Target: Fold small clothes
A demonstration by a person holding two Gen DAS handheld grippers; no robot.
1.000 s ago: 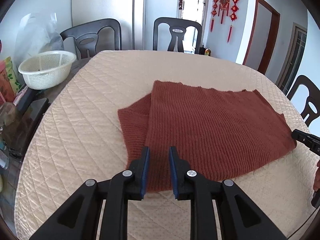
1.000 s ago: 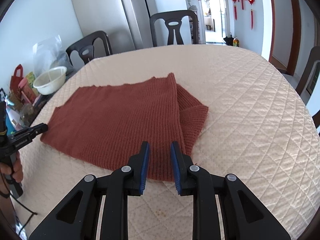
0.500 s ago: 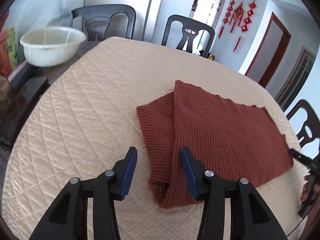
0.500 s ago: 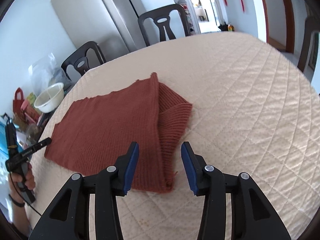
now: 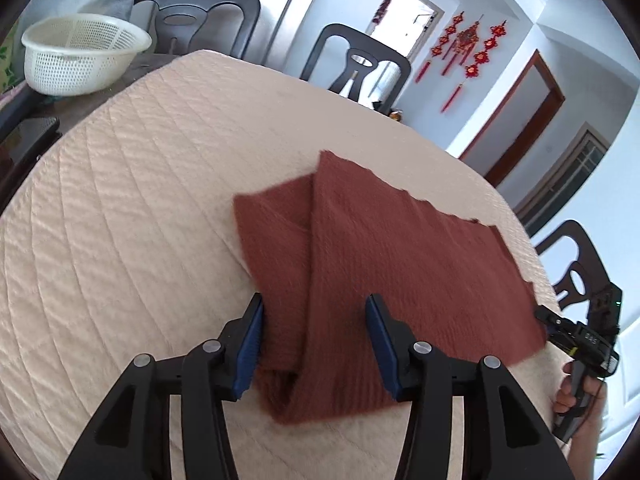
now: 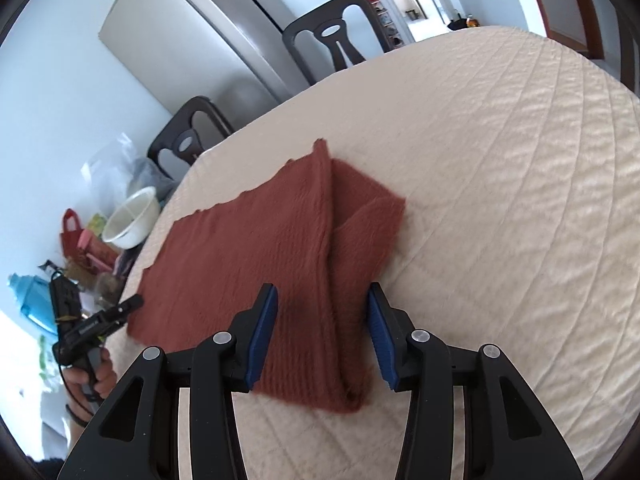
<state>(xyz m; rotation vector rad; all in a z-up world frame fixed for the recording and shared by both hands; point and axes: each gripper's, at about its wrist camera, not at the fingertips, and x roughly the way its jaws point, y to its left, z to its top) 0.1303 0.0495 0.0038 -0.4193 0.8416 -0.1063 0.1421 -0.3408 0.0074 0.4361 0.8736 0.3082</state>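
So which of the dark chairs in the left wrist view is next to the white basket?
The wide-backed chair at top left, right behind the white basket; the other two stand further right.

The left gripper (image 5: 314, 344) is built of matte black plastic: two angular arms with triangular cut-outs, each carrying two round silver screw heads. Its fingers (image 5: 250, 344) are faced with ribbed blue pads. The right gripper (image 6: 322, 334) has the same black frame, silver screws and blue ribbed pads. Seen from the left wrist camera, the right gripper's black body bears small pale lettering, too blurred to read, and what may be a tiny green light. The bare-skinned right hand (image 5: 576, 396) wraps a grey handle. The left hand (image 6: 94, 376) is bare too, with a thin black cable trailing beneath it.
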